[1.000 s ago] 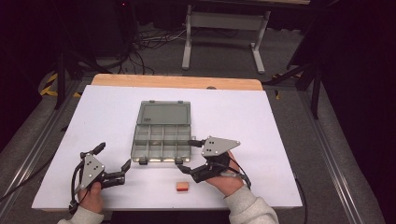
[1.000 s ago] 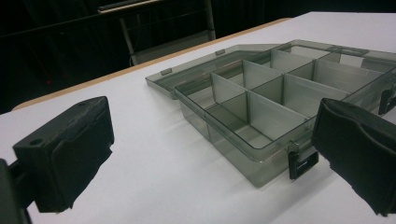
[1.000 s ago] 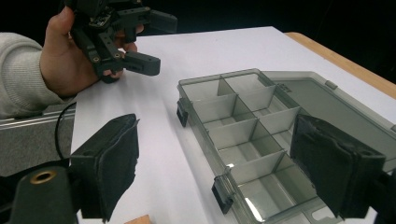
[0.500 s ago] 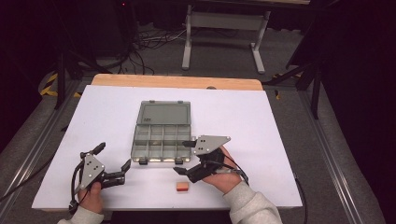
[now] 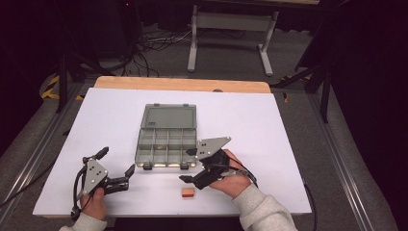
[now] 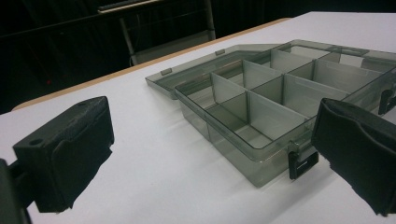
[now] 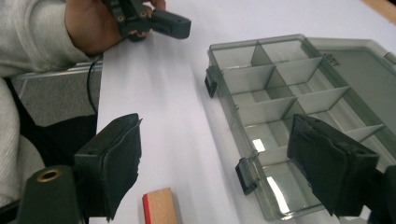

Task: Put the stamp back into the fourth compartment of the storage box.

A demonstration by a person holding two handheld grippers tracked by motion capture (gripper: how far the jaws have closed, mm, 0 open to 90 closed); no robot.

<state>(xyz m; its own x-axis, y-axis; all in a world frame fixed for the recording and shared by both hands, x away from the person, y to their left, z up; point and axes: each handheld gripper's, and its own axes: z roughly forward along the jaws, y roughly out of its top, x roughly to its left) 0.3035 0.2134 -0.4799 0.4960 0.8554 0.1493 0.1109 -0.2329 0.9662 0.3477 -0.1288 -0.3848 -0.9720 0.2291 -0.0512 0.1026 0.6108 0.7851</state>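
Right gripper view looks down on the block [image 7: 159,206], a small wooden piece with a red end, lying on the white table [image 7: 154,84] just ahead of the right gripper [image 7: 233,172] and closer to its left-hand jaw than to the other; nothing touches it. That gripper's jaws stand wide apart with nothing between the pads, and they have just been closing a little. Beyond its other jaw sits the box [image 7: 285,107], a smoky clear organizer with its lid laid flat open and its compartments bare as far as can be seen. From the high view, the right gripper [image 5: 192,166] hangs above the table between the box [image 5: 166,139] and the block [image 5: 188,193], with the block just short of its lower jaw. The left gripper [image 5: 116,167] rests off to the other side, jaws spread and holding nothing, pointed toward the near corner of the box [image 6: 280,107]. As I read it, the work is at its start: the box is open and ready, the block is not yet picked up, and the grasp, the carry and the drop into a compartment are all left to do.
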